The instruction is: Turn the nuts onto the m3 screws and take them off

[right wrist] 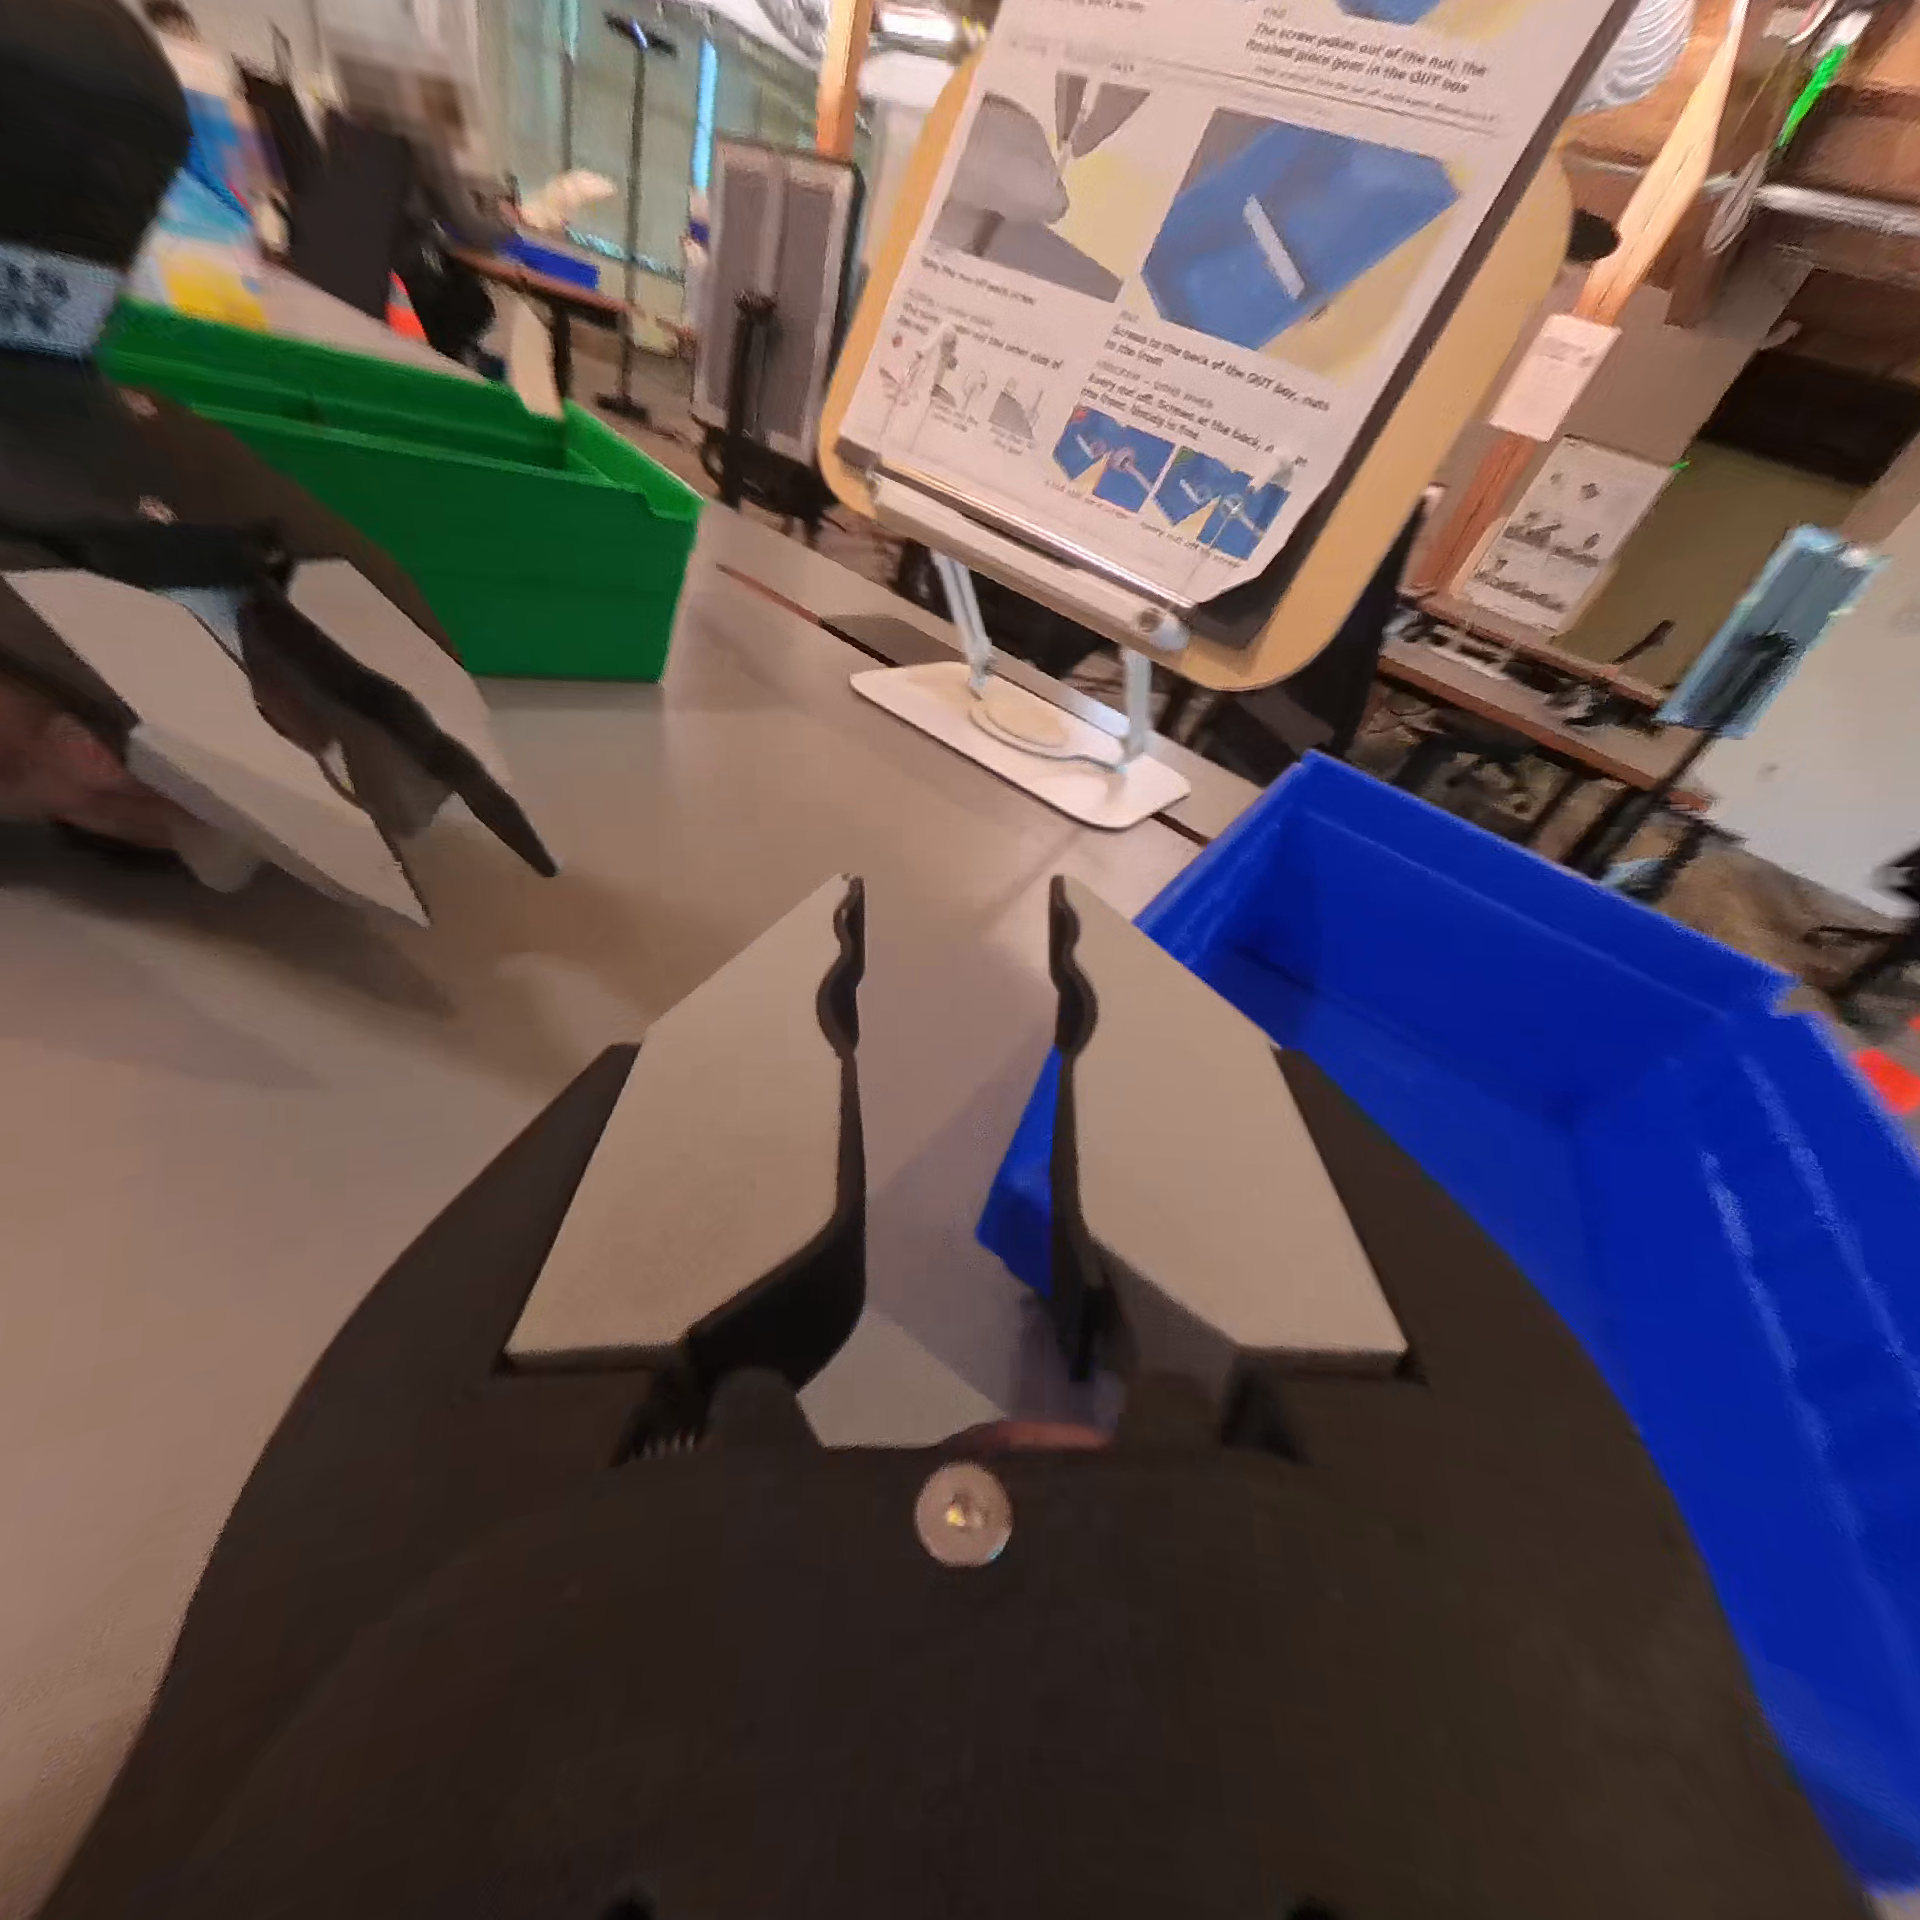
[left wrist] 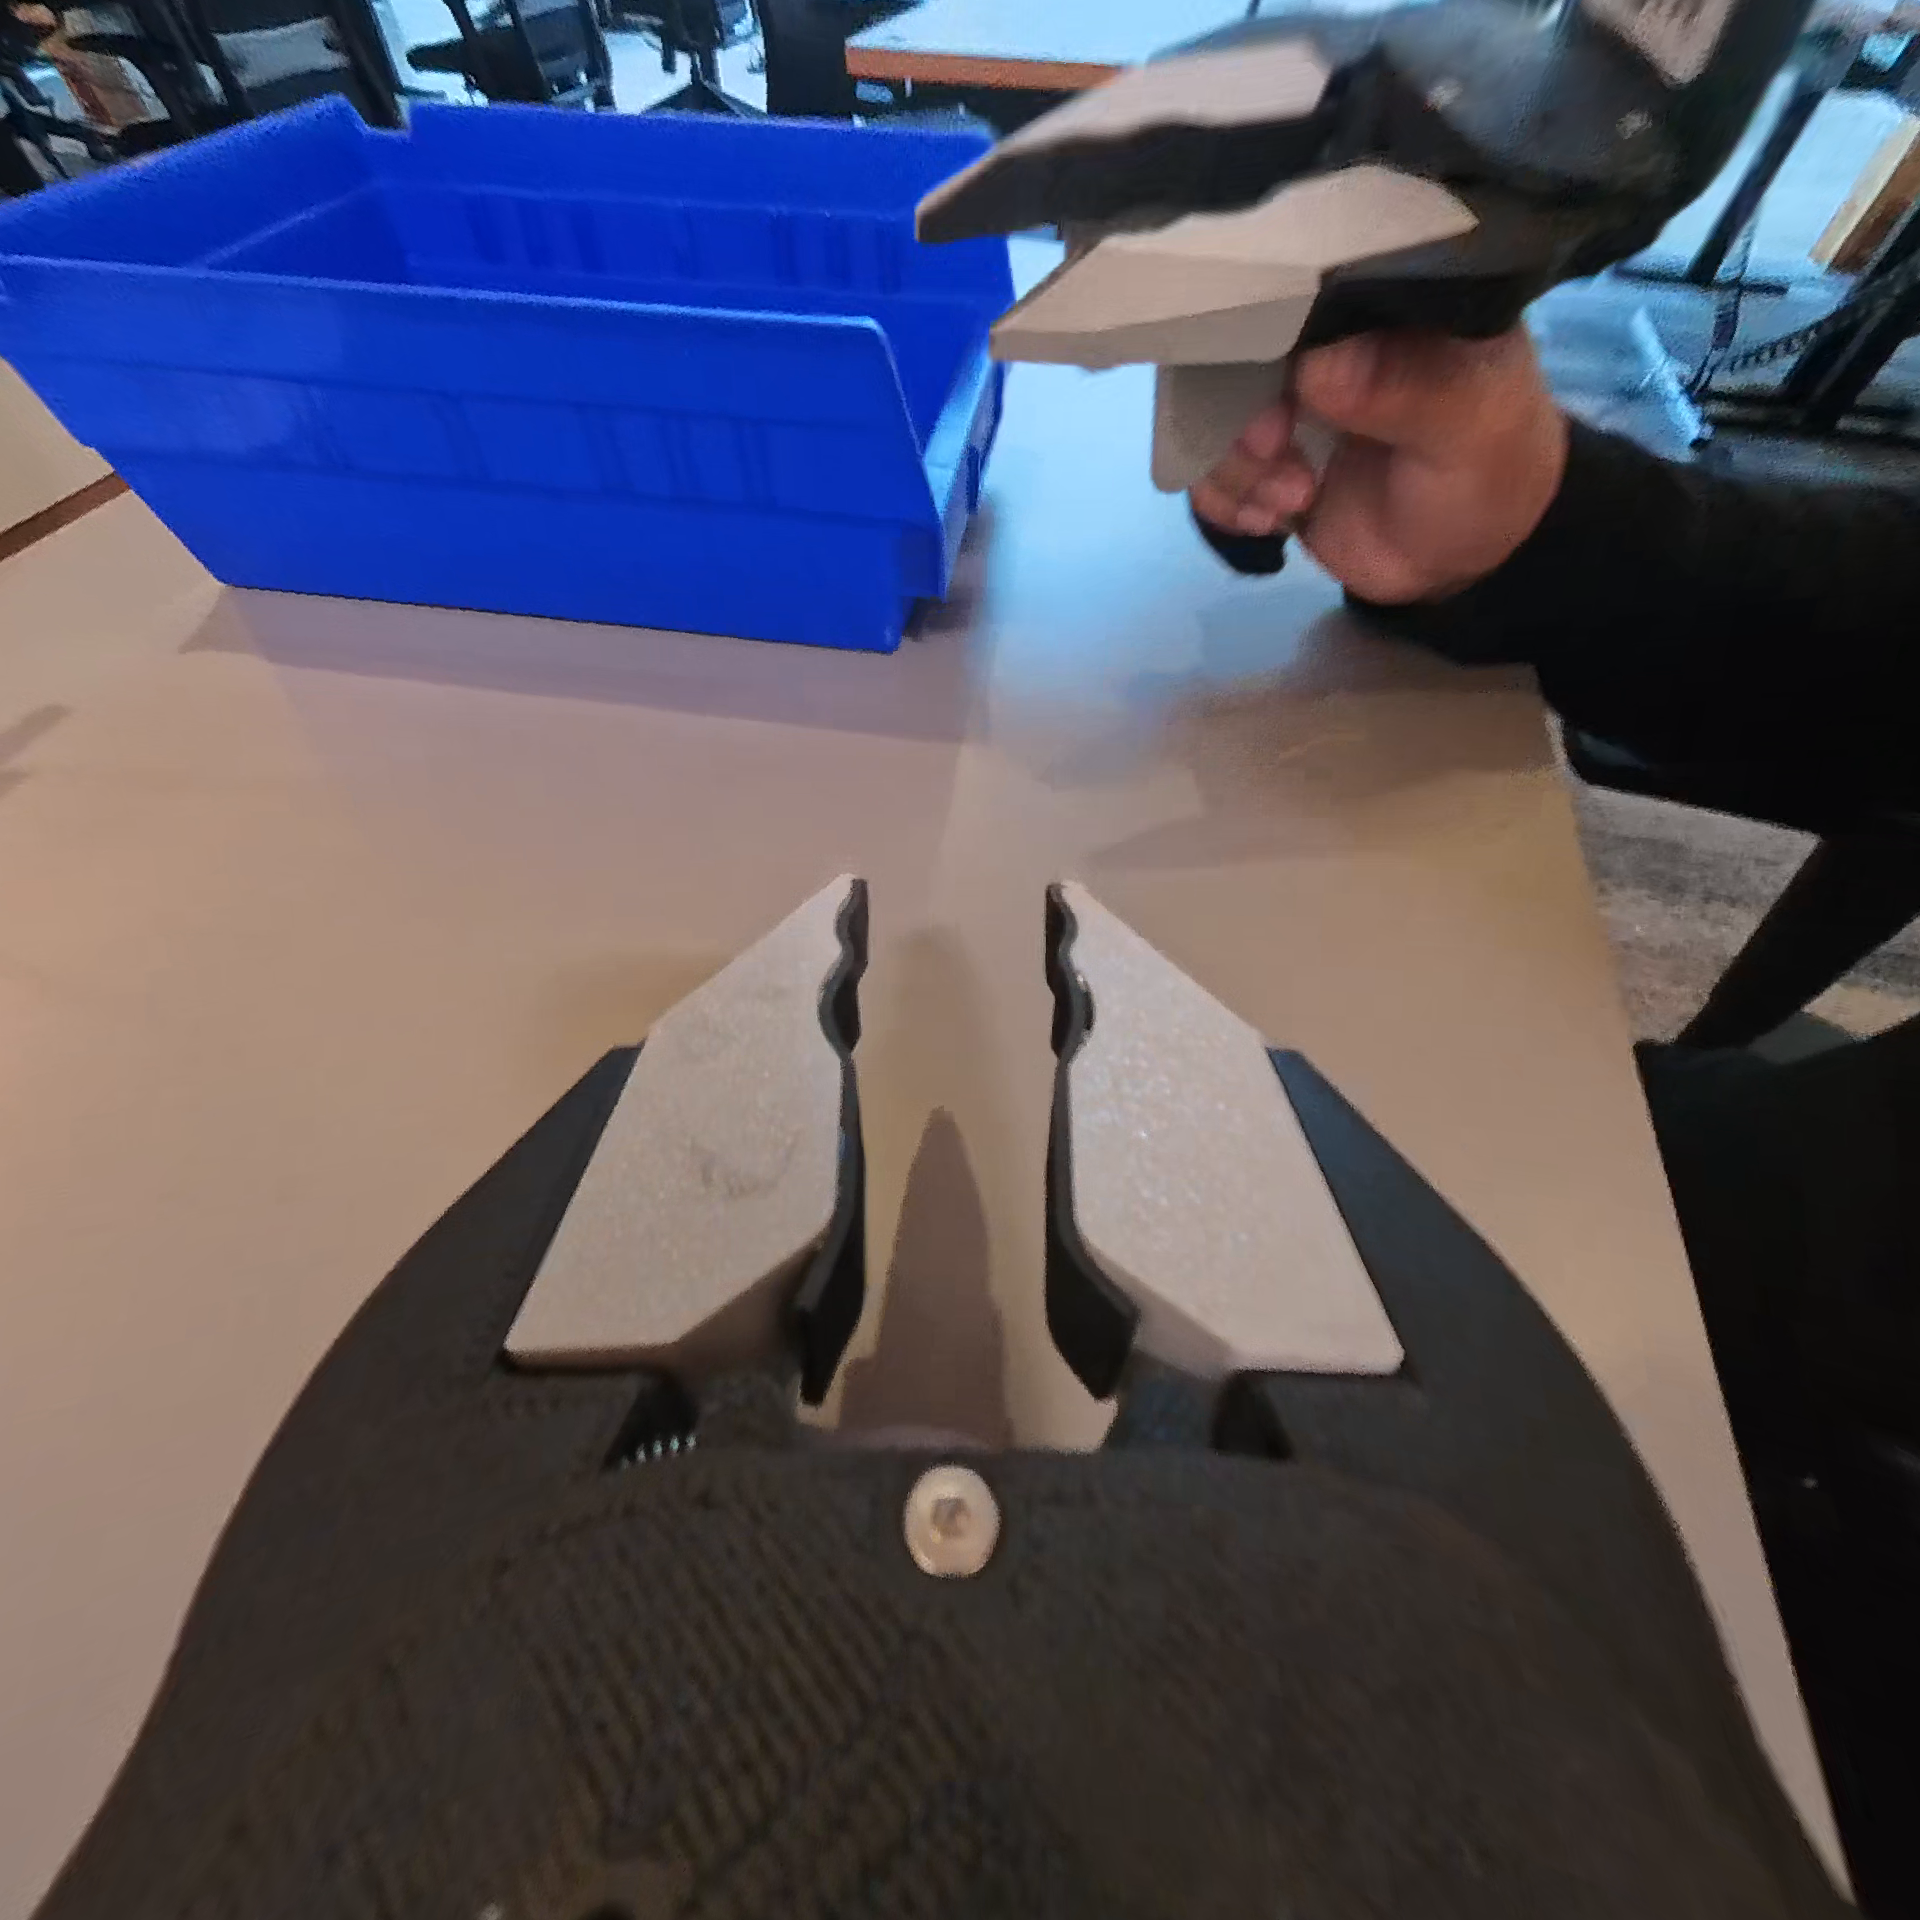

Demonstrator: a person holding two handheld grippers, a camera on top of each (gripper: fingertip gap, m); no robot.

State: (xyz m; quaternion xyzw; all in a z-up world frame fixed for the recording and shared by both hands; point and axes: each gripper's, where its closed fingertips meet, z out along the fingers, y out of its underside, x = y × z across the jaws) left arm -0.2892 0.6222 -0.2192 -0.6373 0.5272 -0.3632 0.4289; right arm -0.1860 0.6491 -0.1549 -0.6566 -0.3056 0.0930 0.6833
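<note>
No screw or nut shows in either view. My left gripper (left wrist: 956,896) is open and empty, held low over the grey table (left wrist: 468,883). My right gripper (right wrist: 956,891) is open and empty, beside the near corner of a blue bin (right wrist: 1507,1039). In the left wrist view the right gripper (left wrist: 971,281) hangs in the air at upper right, held by a hand (left wrist: 1413,468), next to the blue bin (left wrist: 520,416). In the right wrist view the left gripper (right wrist: 478,883) shows at the left, above the table (right wrist: 727,779).
A green bin (right wrist: 468,520) stands at the far left of the table. An instruction sheet on a tilted stand (right wrist: 1143,364) stands at the back. The table's right edge (left wrist: 1600,935) runs close to a dark sleeve (left wrist: 1714,623). Chairs and other tables stand behind. Spacing between my two grippers at the tips: around 12 cm.
</note>
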